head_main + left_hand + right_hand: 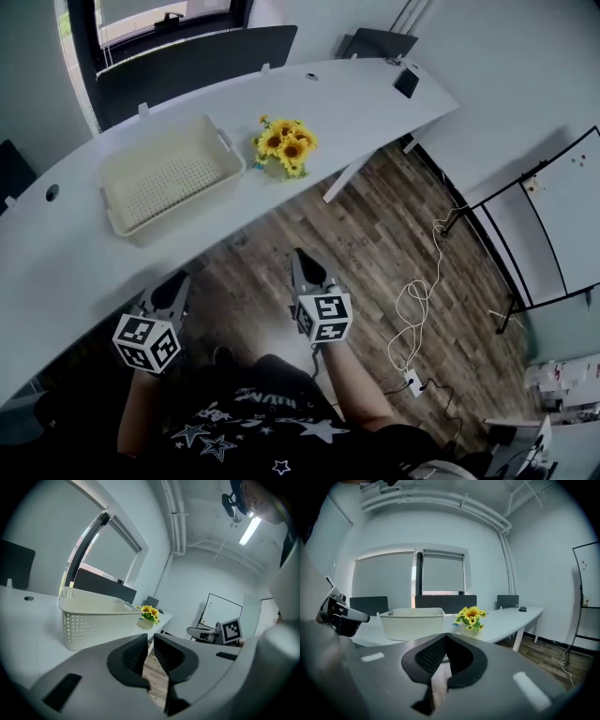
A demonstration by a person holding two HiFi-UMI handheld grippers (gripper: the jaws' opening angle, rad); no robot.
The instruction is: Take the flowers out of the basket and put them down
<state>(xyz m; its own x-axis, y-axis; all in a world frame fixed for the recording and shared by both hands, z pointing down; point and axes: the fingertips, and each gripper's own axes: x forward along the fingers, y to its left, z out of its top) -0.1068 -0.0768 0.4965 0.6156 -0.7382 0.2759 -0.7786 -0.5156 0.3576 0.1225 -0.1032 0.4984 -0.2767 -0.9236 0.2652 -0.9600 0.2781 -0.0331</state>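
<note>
A bunch of yellow sunflowers (284,145) stands on the white curved table (375,103), just right of an empty cream perforated basket (187,208). Both grippers hang back from the table's near edge, over the wooden floor. My left gripper (178,281) has a narrow gap between its jaws and nothing in it (148,637). My right gripper (300,258) is shut and empty (445,637). The left gripper view has the basket (89,620) ahead with the flowers (150,613) to its right. In the right gripper view the flowers (471,616) stand beside the basket (415,623).
Dark chairs (187,56) line the far side of the table. A small black object (406,82) lies at the table's right end. A whiteboard (553,216) stands at the right, with white cables and a power strip (412,309) on the floor.
</note>
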